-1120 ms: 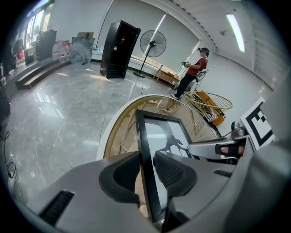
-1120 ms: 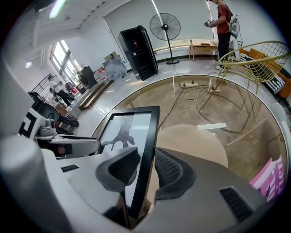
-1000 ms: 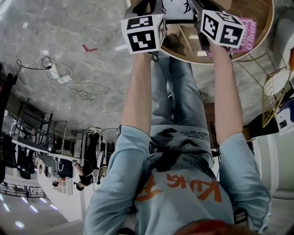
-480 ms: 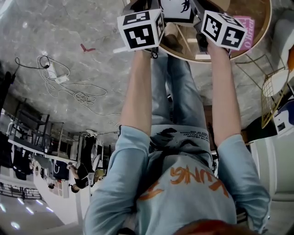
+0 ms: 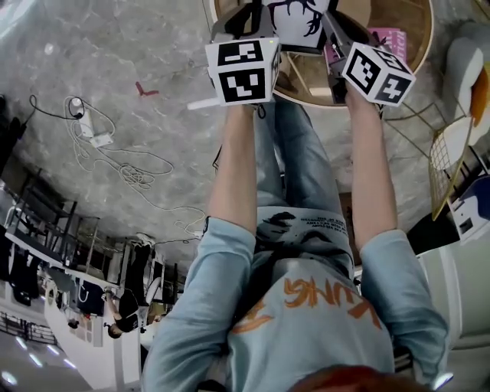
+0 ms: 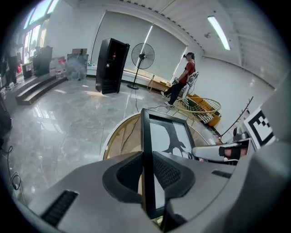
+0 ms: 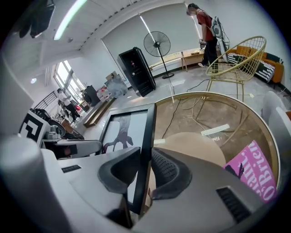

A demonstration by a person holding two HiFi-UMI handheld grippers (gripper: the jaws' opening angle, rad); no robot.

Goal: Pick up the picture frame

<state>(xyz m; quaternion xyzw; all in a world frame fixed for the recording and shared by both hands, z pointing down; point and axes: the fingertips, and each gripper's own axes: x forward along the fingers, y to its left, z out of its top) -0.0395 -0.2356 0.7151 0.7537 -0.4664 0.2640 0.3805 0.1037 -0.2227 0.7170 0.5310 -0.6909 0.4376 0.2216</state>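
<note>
The picture frame [image 5: 295,19] is black, with a white print of a dark branching shape. It hangs upright above the round table [image 5: 429,46], held by its two side edges. My left gripper [image 5: 246,17] is shut on its left edge and my right gripper [image 5: 335,23] on its right edge. In the left gripper view the frame's edge [image 6: 146,136] stands between the pads of that gripper [image 6: 148,170]. The right gripper view shows the frame [image 7: 125,129] pinched the same way in the right gripper [image 7: 141,168]. Both pairs of jaws have just been closing onto it.
On the glass table [image 7: 254,113] with its gold rim lie a pink magazine [image 7: 254,175] and a tan rounded thing [image 7: 195,145]. A gold wire chair [image 7: 236,63] stands beyond it. Cables [image 5: 115,145] trail over the marble floor. A person [image 6: 184,77] stands far back.
Both grippers have risen toward the camera with the frame between them. More of the print now shows in the head view, and the table looks smaller below it.
</note>
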